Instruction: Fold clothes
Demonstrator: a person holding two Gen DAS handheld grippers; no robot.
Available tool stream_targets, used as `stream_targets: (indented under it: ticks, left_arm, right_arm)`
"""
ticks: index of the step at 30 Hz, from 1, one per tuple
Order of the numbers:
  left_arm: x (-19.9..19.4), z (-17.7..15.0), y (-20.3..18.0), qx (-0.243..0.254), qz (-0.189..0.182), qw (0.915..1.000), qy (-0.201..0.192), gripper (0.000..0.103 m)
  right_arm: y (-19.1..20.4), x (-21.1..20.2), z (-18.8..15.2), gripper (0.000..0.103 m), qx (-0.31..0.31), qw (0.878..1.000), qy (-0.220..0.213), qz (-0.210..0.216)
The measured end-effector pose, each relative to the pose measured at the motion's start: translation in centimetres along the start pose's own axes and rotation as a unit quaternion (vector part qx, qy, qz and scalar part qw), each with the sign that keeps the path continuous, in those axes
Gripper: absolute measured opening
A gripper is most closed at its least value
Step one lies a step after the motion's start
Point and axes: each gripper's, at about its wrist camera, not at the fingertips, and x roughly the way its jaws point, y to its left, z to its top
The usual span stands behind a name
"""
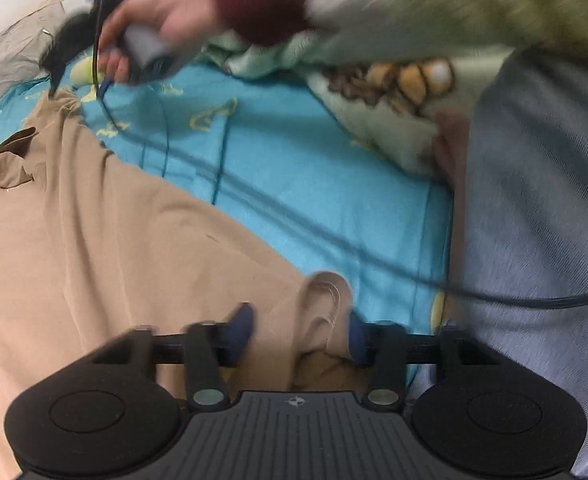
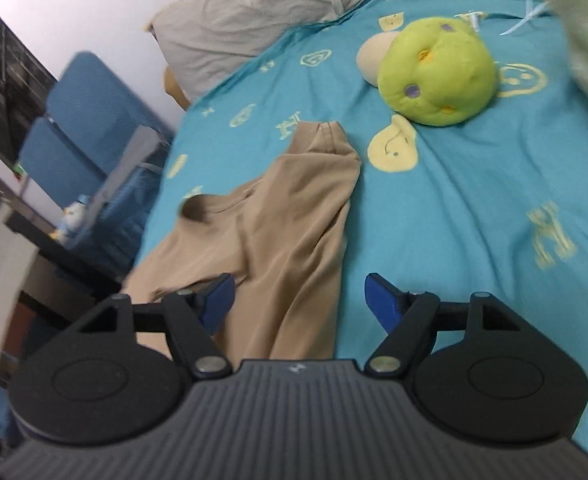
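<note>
Lay spread on the bed, a tan garment of thin, smooth, softly creased cloth, long axis running away from both cameras up the turquoise printed sheet. Sat beyond it a grey pillow at the head of the bed, a round green plush toy to the right of the garment's far tip, well apart from it.

Hovered at the near hem the left gripper, jaws partly closed around a raised fold of the tan cloth; right blue pad seemingly touching the fold, left pad apparently a little off it, so a firm pinch could not be confirmed through the blur. Trailed a dark cable across the sheet just beyond.

Hung over the garment's right edge the right gripper, jaws spread with nothing pinched, tan cloth under the left finger and between the jaws, bare sheet under the right finger. Seen also from the left wrist view, blurred, at the garment's far corner, carried by a hand in a dark red cuff.

Judged: left hand nearer a secure grip; right needing to drop onto the edge directly below and ahead, along the garment's length.
</note>
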Motion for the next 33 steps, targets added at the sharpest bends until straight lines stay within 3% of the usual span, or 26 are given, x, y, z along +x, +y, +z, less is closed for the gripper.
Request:
stream_targets:
  ticks: [2, 4, 6, 7, 8, 10, 18, 21, 23, 24, 26, 28, 29, 33]
  left_arm:
    - [-0.2, -0.3, 0.5, -0.008, -0.025, 0.9996, -0.013, 0.006]
    - [-0.4, -0.6, 1.0, -0.015, -0.049, 0.9984, -0.025, 0.004]
    - [-0.7, -0.5, 0.9, -0.012, -0.072, 0.9968, -0.034, 0.004]
    - [-0.9, -0.4, 0.8, -0.012, -0.085, 0.9956, -0.039, 0.004]
    - [-1.1, -0.3, 0.7, -0.013, -0.098, 0.9942, -0.044, 0.004]
    - [-1.4, -0.1, 0.7, -0.033, -0.122, 0.9904, -0.056, 0.004]
    - [0.8, 0.0, 1.3, -0.091, -0.122, 0.9881, -0.023, 0.005]
    - [0.8, 0.4, 2.0, -0.102, -0.111, 0.9883, -0.023, 0.014]
    - [0.5, 0.6, 2.4, -0.108, -0.099, 0.9888, -0.029, 0.041]
    - [0.1, 0.6, 2.7, -0.112, -0.093, 0.9886, -0.038, 0.046]
    - [-0.7, 0.8, 3.1, -0.121, -0.082, 0.9878, -0.054, 0.062]
    - [-1.7, 1.2, 3.6, -0.132, -0.060, 0.9869, -0.071, 0.076]
    - [-2.3, 1.4, 3.8, -0.136, -0.047, 0.9863, -0.081, 0.083]
    - [-4.8, 1.8, 4.2, -0.140, 0.012, 0.9808, -0.136, 0.091]
  right_arm:
    - [-0.5, 2.7, 0.3, 0.072, 0.000, 1.000, -0.004, 0.012]
    - [-0.7, 4.8, 0.2, 0.064, -0.002, 1.000, -0.015, 0.022]
    - [0.1, 5.4, 0.5, 0.041, -0.027, 0.999, -0.032, 0.010]
    - [0.5, 5.6, 0.7, 0.018, -0.040, 0.999, -0.037, 0.003]
    - [1.0, 5.8, 1.0, 0.014, -0.053, 0.998, -0.042, -0.005]
    - [1.9, 5.9, 1.6, 0.010, -0.075, 0.996, -0.051, -0.024]
    - [3.5, 6.6, 1.7, 0.010, -0.146, 0.984, -0.052, -0.089]
    - [2.9, 6.5, 1.3, 0.012, -0.144, 0.984, -0.050, -0.088]
    - [3.3, 5.8, 1.6, 0.016, -0.138, 0.985, -0.050, -0.089]
    - [3.4, 5.3, 1.7, 0.019, -0.135, 0.985, -0.048, -0.091]
    - [3.6, 4.2, 1.8, 0.058, -0.131, 0.986, -0.047, -0.090]
    - [3.7, 2.5, 1.6, 0.090, -0.128, 0.988, -0.049, -0.076]
    - [4.0, 1.6, 1.6, 0.088, -0.131, 0.987, -0.049, -0.073]
    - [6.1, -2.5, 1.9, 0.088, -0.142, 0.985, -0.055, -0.082]
